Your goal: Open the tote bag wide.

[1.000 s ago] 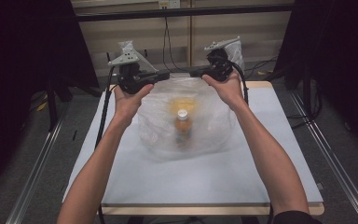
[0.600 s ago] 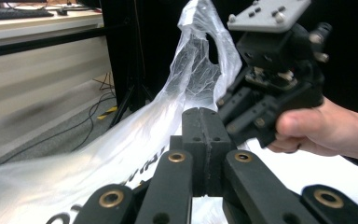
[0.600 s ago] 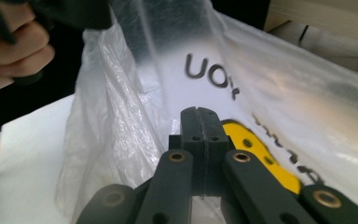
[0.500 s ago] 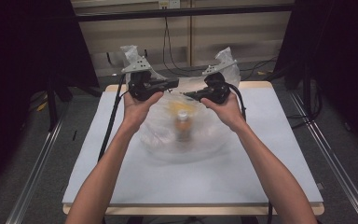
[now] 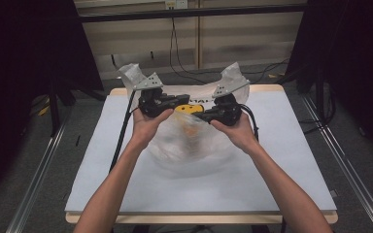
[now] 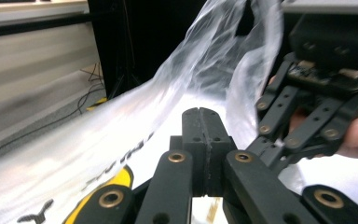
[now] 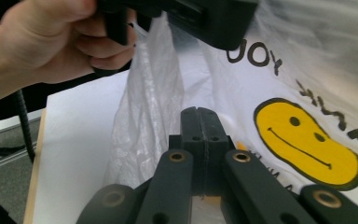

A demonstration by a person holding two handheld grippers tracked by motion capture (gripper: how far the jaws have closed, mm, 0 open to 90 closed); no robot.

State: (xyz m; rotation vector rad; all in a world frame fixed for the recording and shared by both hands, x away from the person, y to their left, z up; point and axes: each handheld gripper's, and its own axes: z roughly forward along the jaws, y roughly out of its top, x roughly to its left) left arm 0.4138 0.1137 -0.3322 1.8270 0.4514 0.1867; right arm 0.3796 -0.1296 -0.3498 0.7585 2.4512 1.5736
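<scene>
Now your white, matte table (image 5: 291,160) stands between dark curtains, cables trailing beyond; the thin, crinkled clear plastic bag (image 5: 194,145) with a yellow smiley sits mid-table; your left gripper (image 5: 171,103) and right gripper (image 5: 205,115) both pinch its handles.

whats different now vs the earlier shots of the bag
Both hands have come down and toward the person over the table, carrying the left gripper and right gripper closer together. The plastic bag has sunk and bunched with them, and its handles stand up behind the grippers. Unchanged: both grippers' jaws stay shut, apparently pinching the bag's film, and the bag remains mid-table.
</scene>
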